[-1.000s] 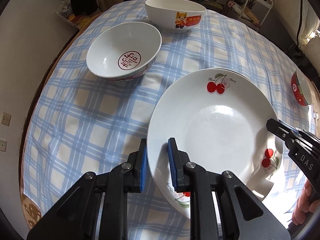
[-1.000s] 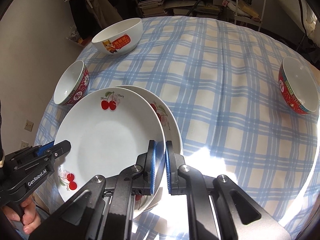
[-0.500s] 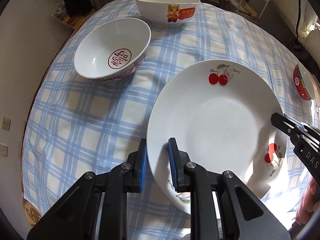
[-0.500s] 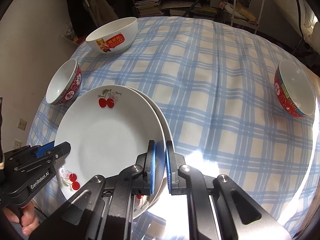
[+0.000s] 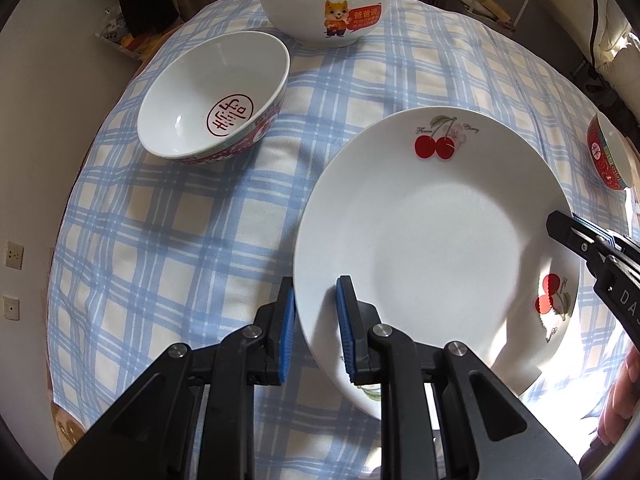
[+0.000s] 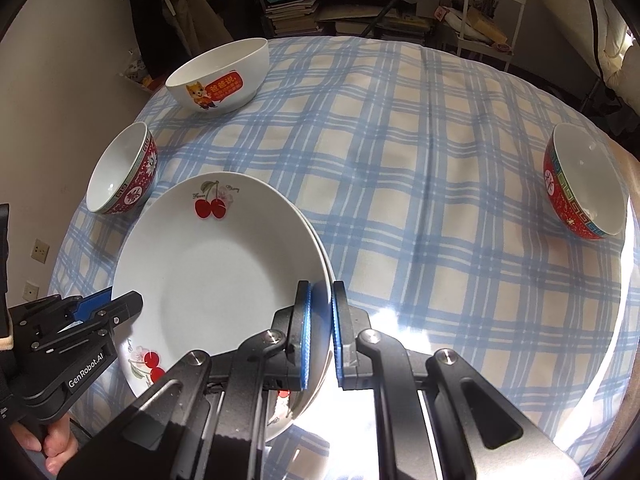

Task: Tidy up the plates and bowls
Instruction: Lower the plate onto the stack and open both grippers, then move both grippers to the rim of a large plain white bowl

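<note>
A white plate with red cherries (image 5: 432,248) (image 6: 212,268) is held at both sides over the blue checked tablecloth (image 6: 400,184). My left gripper (image 5: 316,292) (image 6: 120,306) is shut on its left rim. On the opposite rim my right gripper (image 6: 320,292) (image 5: 568,228) is shut as well. A second cherry plate (image 6: 292,424) lies directly underneath, with only a thin edge of it showing. Whether the two plates touch I cannot tell.
A red-patterned bowl (image 5: 208,100) (image 6: 116,172) sits left of the plates, and a white bowl with a cartoon animal (image 5: 324,12) (image 6: 220,76) behind it. Another red bowl (image 6: 584,184) (image 5: 608,156) stands far right. Shelves and clutter lie beyond the table.
The held plate now covers more of the plate beneath, whose right side showed wider before. Both grips are unchanged.
</note>
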